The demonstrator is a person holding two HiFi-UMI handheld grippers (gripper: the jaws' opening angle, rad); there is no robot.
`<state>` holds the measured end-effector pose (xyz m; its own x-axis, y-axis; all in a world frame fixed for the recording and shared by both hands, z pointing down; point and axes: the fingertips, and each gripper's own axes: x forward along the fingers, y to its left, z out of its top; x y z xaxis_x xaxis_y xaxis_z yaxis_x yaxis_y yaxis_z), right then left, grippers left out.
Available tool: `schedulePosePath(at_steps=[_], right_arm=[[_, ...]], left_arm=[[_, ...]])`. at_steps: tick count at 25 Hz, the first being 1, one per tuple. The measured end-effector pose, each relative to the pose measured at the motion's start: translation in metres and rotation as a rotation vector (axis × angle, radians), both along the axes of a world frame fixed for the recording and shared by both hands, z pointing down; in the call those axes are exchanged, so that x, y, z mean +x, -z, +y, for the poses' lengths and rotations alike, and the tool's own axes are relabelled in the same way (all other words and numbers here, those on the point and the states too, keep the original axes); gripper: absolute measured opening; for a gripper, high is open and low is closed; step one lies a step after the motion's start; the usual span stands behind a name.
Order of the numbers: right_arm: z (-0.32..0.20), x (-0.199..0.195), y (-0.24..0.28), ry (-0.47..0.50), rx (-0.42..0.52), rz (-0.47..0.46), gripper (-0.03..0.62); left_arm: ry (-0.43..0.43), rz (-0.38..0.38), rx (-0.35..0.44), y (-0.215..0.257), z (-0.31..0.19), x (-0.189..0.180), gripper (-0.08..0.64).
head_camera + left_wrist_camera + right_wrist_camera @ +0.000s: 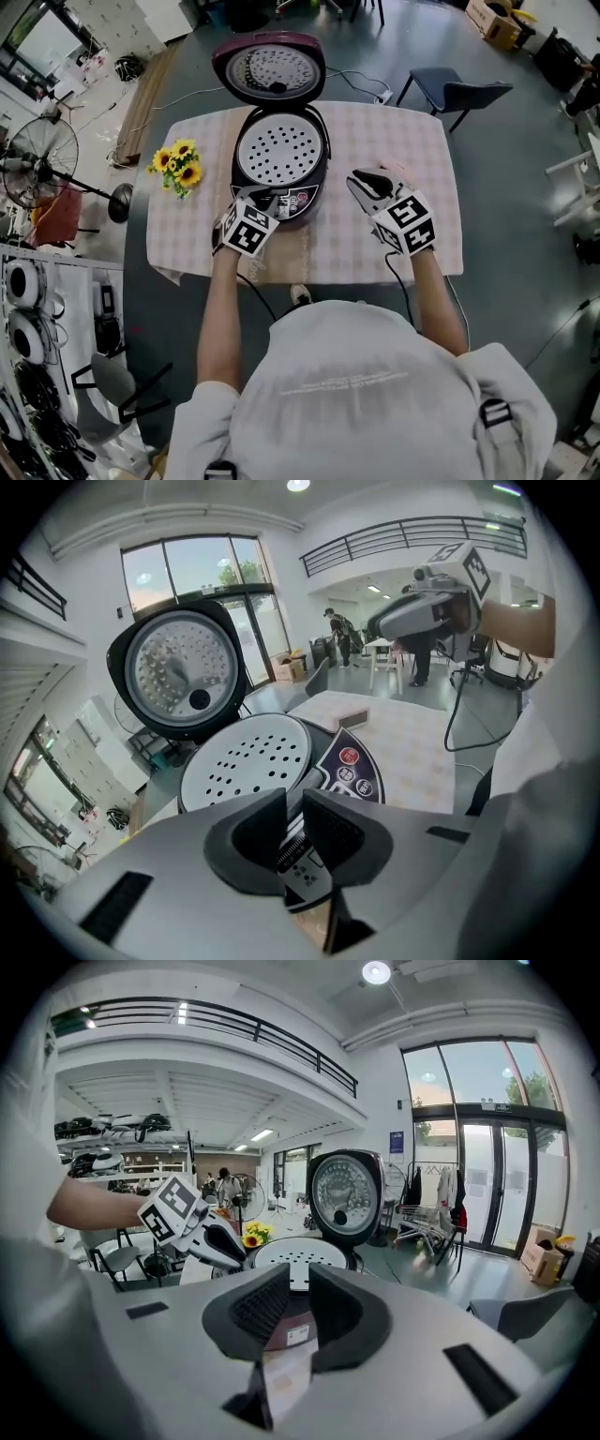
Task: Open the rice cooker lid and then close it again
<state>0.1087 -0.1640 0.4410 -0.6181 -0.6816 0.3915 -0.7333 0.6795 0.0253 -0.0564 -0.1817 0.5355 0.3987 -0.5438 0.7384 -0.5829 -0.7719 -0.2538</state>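
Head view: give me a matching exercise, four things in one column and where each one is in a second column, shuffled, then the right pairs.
Things
1. rice cooker lid
2. sunflowers
3. right gripper
4. chair

Places
A. on the table, left of the cooker
B. on the floor, beyond the table's far right corner
C. swung up open, behind the cooker
D. over the table, right of the cooker

Pairs: 1-C, 2-A, 3-D, 4-B
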Motion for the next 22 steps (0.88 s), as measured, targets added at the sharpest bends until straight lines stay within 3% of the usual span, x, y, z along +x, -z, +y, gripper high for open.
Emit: schedulePosePath(at_steps=[8,15,22], right_arm=[[-0.009,0.005,0.026,-0.011,0.055,-0.011,0.075],[-0.017,0.014,0.044,-0.038,0.111,0.010,0.075],[-0.022,0.023,0.072,-0.066,0.190,0.029,0.075]], left_arm=[[0.035,0.149,0.057,0.014,-0.006,-0.004,0.054],[0.236,0.465,0.220,0.086,-0.019,-0.019,0.054],[0.324,0.560,0.372,0.147,-0.008,-0.043,0.054]])
